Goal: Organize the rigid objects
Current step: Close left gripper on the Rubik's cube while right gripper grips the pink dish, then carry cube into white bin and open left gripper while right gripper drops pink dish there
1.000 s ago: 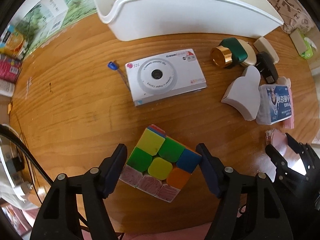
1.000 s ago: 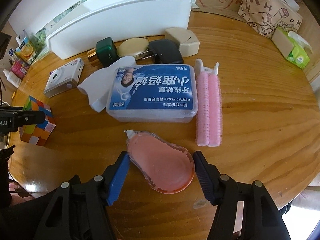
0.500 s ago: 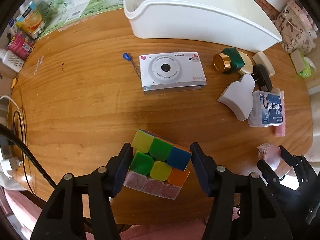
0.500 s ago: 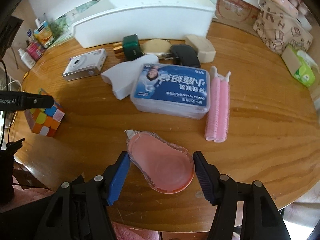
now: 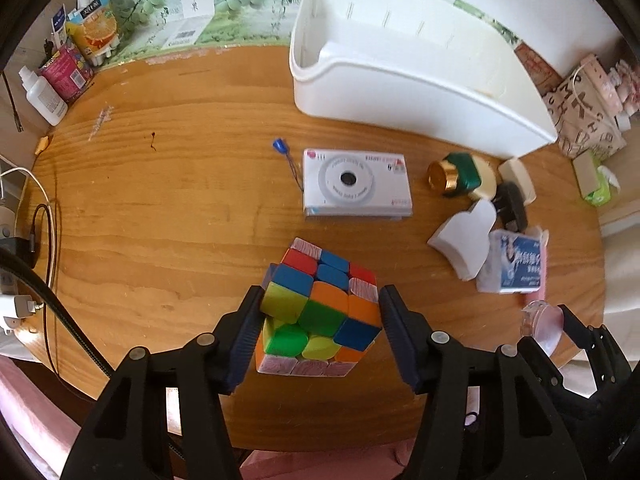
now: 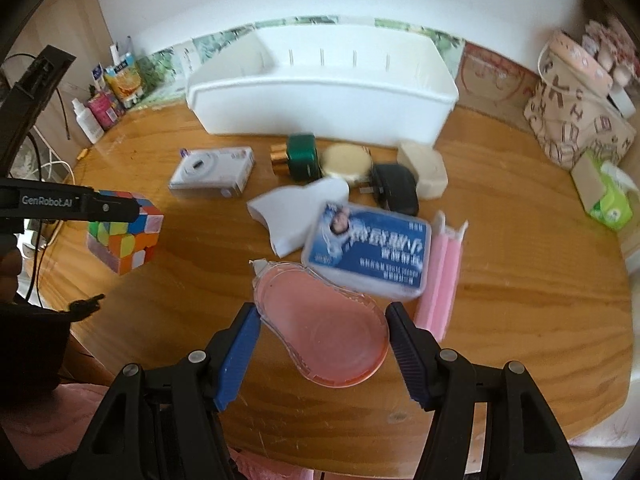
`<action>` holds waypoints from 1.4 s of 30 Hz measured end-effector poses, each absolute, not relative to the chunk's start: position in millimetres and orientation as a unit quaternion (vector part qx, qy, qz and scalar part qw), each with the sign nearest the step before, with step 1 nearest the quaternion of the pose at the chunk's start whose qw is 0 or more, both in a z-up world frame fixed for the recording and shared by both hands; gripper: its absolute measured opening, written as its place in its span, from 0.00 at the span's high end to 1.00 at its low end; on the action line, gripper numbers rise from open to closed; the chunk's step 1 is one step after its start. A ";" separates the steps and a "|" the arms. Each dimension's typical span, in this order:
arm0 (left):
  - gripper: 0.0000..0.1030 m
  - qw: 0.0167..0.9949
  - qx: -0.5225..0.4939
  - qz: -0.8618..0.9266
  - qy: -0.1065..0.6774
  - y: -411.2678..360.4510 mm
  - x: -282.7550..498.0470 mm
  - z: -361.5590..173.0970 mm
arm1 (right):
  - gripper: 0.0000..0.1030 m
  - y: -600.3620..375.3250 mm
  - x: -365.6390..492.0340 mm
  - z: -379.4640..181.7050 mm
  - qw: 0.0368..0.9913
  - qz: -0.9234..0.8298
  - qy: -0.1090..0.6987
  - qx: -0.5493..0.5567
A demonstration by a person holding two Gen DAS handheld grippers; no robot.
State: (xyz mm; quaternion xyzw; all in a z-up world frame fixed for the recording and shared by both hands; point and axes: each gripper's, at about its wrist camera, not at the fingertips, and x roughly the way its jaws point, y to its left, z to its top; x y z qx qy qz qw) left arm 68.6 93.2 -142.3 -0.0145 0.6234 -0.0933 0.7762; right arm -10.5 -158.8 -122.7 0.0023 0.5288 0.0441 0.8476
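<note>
Left claw pinching the multicoloured plastic puzzle cube, clear of the wooden desk. Right claw clamps the translucent pink teardrop-shaped tape dispenser, nozzle pointing away-left. Long white plastic bin lies ahead of both claws. Bin floor mostly hidden; right view blurred.

Print on the blue-labelled box smeared past reading. Pink rollers partly tucked behind that box. Worktop clipped along the bottom edge. Labels on far bottles too tiny.
</note>
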 end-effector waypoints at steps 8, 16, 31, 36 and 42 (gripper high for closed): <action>0.40 0.800 -0.033 -0.092 0.592 89.9 88.4 -111.1 | 0.37 -157.9 9.0 -87.7 0.871 0.060 0.487 -0.010; 0.40 0.831 -0.037 -0.091 0.548 92.3 120.1 -75.8 | 0.37 -148.6 36.9 -57.8 0.892 0.083 0.443 -0.039; 0.40 0.857 -0.046 -0.098 0.503 77.5 191.9 -37.7 | 0.37 -139.3 113.2 -31.3 0.914 0.114 0.382 -0.078; 0.40 0.864 -0.043 -0.106 0.491 68.4 209.9 -36.0 | 0.37 -138.1 137.9 -30.0 0.924 0.114 0.354 -0.090; 0.40 0.874 -0.058 -0.134 0.463 58.3 227.2 -42.4 | 0.37 -139.0 163.2 -42.0 0.934 0.107 0.325 -0.102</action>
